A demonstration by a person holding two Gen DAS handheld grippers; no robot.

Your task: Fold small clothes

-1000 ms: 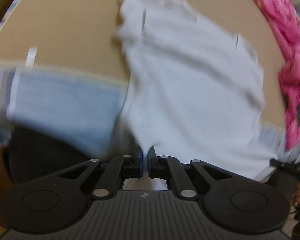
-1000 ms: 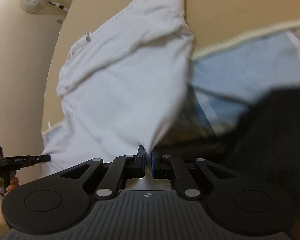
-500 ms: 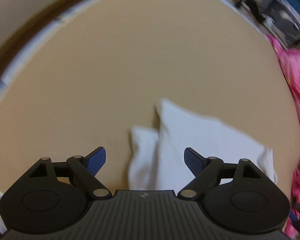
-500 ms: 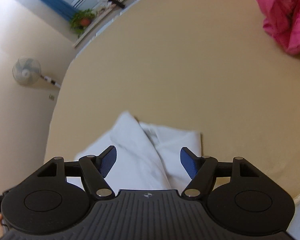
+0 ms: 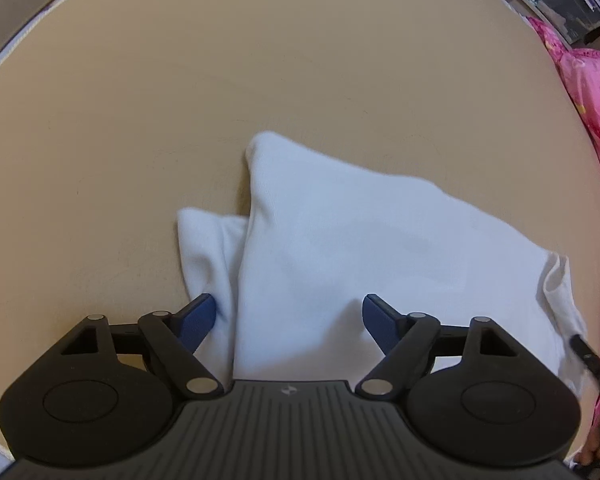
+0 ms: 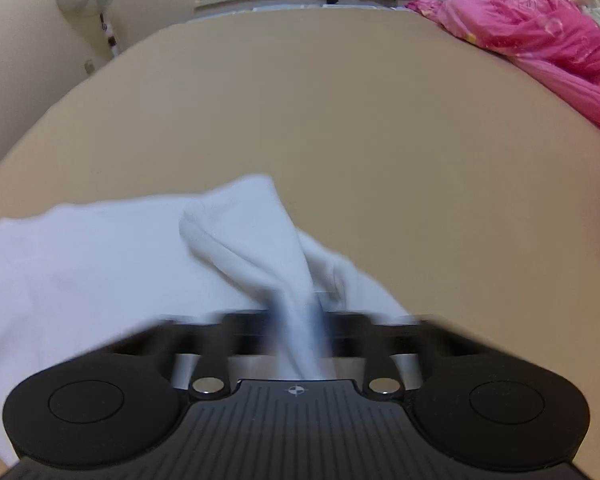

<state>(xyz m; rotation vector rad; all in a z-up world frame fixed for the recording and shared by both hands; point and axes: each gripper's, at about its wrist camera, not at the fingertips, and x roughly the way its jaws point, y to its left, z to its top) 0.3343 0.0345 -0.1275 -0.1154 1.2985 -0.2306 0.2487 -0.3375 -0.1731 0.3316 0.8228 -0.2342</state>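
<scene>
The white garment lies folded over on the tan table, well toward the near edge, one narrower flap poking out from under the main panel on its left side. A second ago it hung stretched between both tools, above a blue-grey cloth; now it rests flat on the bare surface, so the fold has been laid down and released.

The left tool hovers low over the near edge of the cloth. Its jaws stand wide but are beginning to close, with the blue pads either side of the fabric and not pressing on it. It let go within the last second.

The right tool is blurred with motion. It opened half a second ago and has snapped narrow again, pinching a raised ridge of the white cloth that pulls up into a peak between its fingers.

Judging by this, one fold is finished and the next is starting: the right side is already gripped, and the left seems about to take its own hold.
</scene>
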